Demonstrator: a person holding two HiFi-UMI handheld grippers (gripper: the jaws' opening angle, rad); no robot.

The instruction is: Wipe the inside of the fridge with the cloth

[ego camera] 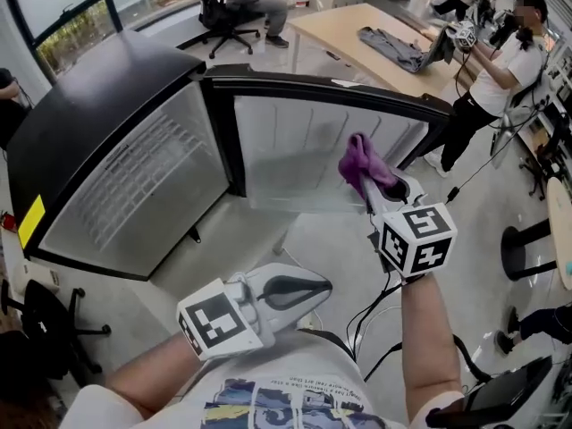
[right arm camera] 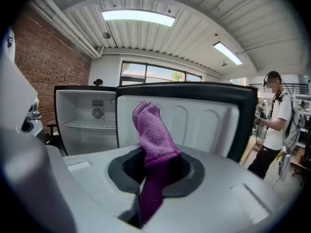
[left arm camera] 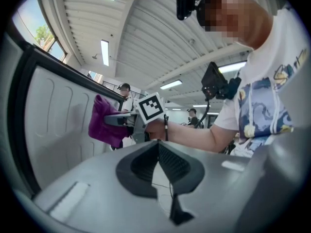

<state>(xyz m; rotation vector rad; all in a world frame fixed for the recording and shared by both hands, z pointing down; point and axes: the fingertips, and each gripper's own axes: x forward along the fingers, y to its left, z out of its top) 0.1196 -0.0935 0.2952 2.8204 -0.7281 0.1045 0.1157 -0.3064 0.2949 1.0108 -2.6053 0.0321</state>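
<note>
A black fridge (ego camera: 80, 123) stands with its door (ego camera: 331, 146) swung wide, white inner liner facing me. My right gripper (ego camera: 374, 189) is shut on a purple cloth (ego camera: 362, 164), held just in front of the door liner. In the right gripper view the cloth (right arm camera: 154, 132) sticks up out of the shut jaws, with the fridge's inside and wire shelf (right arm camera: 90, 124) to the left and the door liner (right arm camera: 199, 125) straight ahead. My left gripper (ego camera: 313, 290) hangs low near my body, shut and empty. In the left gripper view the cloth (left arm camera: 104, 123) shows beside the door liner (left arm camera: 53, 125).
A person (ego camera: 500, 70) stands right of the door and another sits on an office chair (ego camera: 228, 12) behind the fridge. A wooden desk (ego camera: 393, 34) stands beyond the door. Cables (ego camera: 375, 315) trail on the floor by my feet. A black stool (ego camera: 523, 248) is at the right.
</note>
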